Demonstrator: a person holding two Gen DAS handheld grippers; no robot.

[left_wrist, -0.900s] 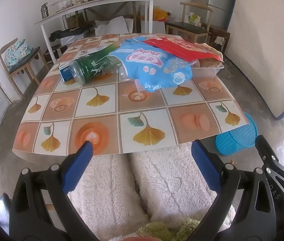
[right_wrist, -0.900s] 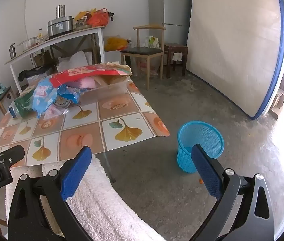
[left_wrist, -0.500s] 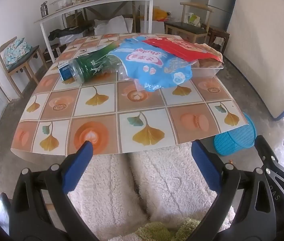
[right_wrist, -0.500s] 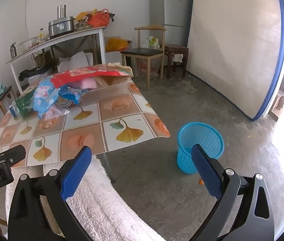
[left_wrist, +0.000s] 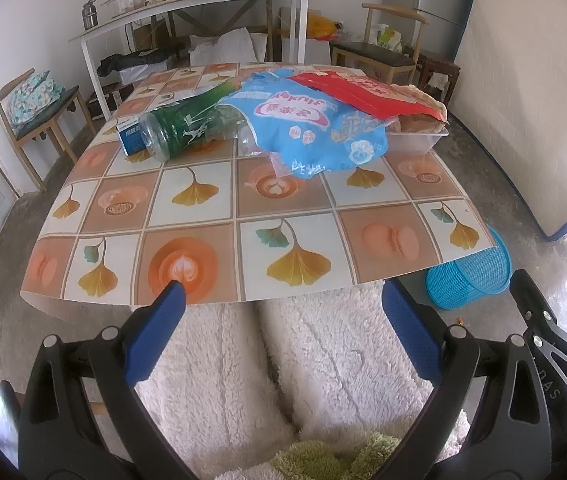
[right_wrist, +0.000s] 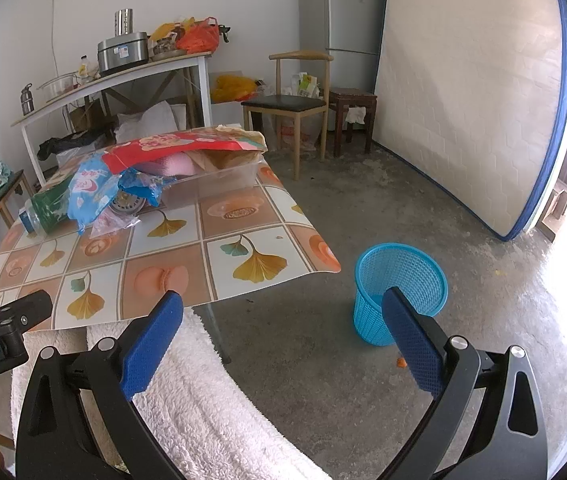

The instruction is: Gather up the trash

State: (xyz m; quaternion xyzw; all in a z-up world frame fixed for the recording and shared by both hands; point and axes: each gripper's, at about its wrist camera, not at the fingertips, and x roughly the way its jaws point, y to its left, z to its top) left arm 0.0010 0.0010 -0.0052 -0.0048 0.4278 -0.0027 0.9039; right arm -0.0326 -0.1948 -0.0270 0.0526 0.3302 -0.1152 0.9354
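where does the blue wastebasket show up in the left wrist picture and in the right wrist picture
Left wrist view: the blue wastebasket sits at the right edge, on the floor, partly hidden behind the table's near right corner.
Right wrist view: the wastebasket stands in full view right of centre, on the floor past the table corner.
Shared landmark: the blue snack bag on the patterned table.

Left gripper point(left_wrist: 283, 308) jaws wide, right gripper point(right_wrist: 283, 308) likewise, empty
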